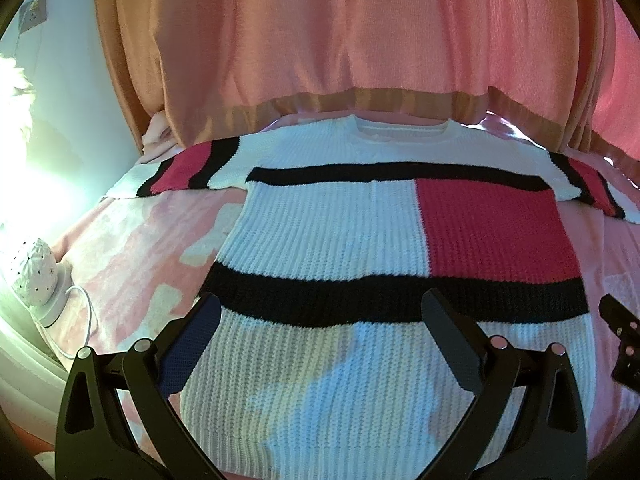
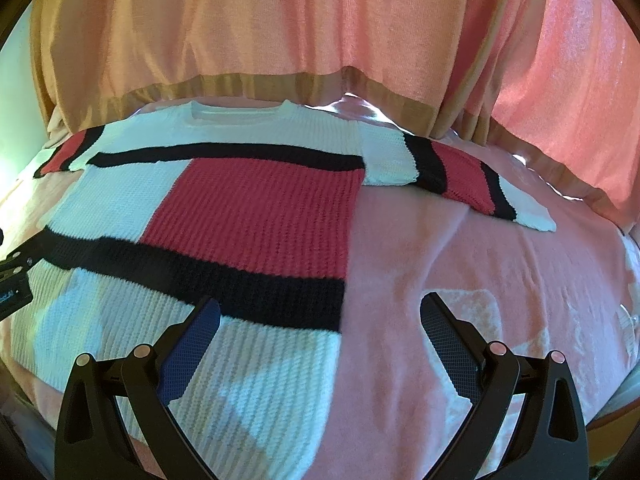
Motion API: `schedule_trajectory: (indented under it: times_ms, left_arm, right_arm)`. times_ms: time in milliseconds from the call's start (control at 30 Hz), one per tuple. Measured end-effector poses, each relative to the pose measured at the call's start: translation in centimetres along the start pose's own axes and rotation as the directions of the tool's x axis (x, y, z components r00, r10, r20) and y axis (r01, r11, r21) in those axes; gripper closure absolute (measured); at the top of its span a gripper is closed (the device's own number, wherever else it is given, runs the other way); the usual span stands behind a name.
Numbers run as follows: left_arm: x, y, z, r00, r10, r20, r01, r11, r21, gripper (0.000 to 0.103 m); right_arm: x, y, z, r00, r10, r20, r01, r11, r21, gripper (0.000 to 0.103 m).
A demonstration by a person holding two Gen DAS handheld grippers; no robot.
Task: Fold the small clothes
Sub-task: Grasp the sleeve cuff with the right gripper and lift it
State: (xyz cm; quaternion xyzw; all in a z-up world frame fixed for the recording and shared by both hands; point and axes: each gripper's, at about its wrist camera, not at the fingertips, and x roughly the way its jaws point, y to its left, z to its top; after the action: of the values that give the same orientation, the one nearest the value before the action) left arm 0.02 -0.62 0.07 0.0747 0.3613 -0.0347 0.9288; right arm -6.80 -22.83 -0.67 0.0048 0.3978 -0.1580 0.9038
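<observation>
Knit sweater [image 1: 328, 240] spread flat on pink blanket [image 1: 132, 248], sleeves out. Left gripper [image 1: 320, 328] fingers spread wide, hem between them, gripping nothing. Right gripper [image 2: 320, 328] also wide apart, sweater's edge by left finger [image 2: 192, 344], blanket under right one.

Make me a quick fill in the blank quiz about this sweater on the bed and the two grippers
1. The sweater lies spread flat with both sleeves stretched ____.
2. The big square block on its chest is coloured ____.
3. The left gripper and the right gripper both have their jaws ____.
4. The blanket under the sweater is ____.

Missing words: out; red; open; pink
</observation>
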Motion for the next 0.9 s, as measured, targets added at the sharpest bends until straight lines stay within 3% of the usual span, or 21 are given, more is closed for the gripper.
schedule_trajectory:
  times_ms: [133, 233, 300, 400, 467, 533, 667, 767, 800, 867, 900]
  left_arm:
    - [-0.8, -0.4, 3.7, 0.997, -0.072, 0.017, 0.072, 0.997, -0.007, 0.005]
    - [-0.8, -1.0, 6.8, 0.996, -0.082, 0.042, 0.082, 0.997, 0.000, 0.005]
    - [-0.4, -1.5, 8.6, 0.995, -0.084, 0.061, 0.084, 0.996, 0.001, 0.005]
    - [1.0, -2.5, 10.3, 0.993, -0.085, 0.076, 0.085, 0.996, 0.004, 0.005]
    - [2.0, -2.8, 10.6, 0.993, -0.079, 0.085, 0.079, 0.997, 0.003, 0.005]
    - [3.2, -3.2, 10.5, 0.994, -0.064, 0.084, 0.064, 0.998, 0.001, 0.005]
    - [5.7, -3.9, 10.3, 0.995, -0.102, -0.014, 0.102, 0.995, 0.010, 0.005]
    - [6.7, -4.0, 10.2, 0.995, -0.098, -0.031, 0.099, 0.995, 0.010, 0.005]
    - [6.9, -3.9, 10.2, 0.994, -0.101, -0.036, 0.101, 0.995, 0.006, 0.005]
    - [7.4, -3.7, 10.2, 0.992, -0.112, -0.056, 0.112, 0.994, -0.005, 0.005]
    - [7.6, -3.4, 10.2, 0.990, -0.124, -0.070, 0.124, 0.992, -0.013, 0.005]
  right_arm:
    - [-0.4, -5.8, 4.3, 0.999, -0.026, 0.029, 0.023, 0.997, 0.073, 0.005]
    - [1.8, -12.7, 8.2, 0.979, -0.201, 0.028, 0.197, 0.976, 0.097, 0.005]
    - [4.1, -17.4, 9.4, 0.967, -0.254, -0.007, 0.252, 0.954, 0.165, 0.005]
    - [8.5, -26.7, 9.3, 0.962, -0.259, -0.083, 0.270, 0.877, 0.397, 0.005]
    - [10.7, -30.7, 8.5, 0.962, -0.250, -0.112, 0.272, 0.827, 0.492, 0.010]
    - [12.9, -33.9, 7.7, 0.961, -0.234, -0.147, 0.276, 0.791, 0.546, 0.019]
    - [17.4, -38.0, 6.3, 0.966, -0.174, -0.189, 0.256, 0.721, 0.644, 0.030]
    - [19.8, -38.6, 6.0, 0.978, -0.090, -0.190, 0.198, 0.695, 0.691, 0.065]
    - [20.2, -38.7, 5.9, 0.981, -0.075, -0.181, 0.183, 0.682, 0.708, 0.068]
    - [20.5, -38.9, 6.4, 0.985, -0.066, -0.157, 0.160, 0.672, 0.723, 0.090]
    - [20.1, -38.7, 6.7, 0.990, -0.050, -0.135, 0.133, 0.672, 0.729, 0.093]
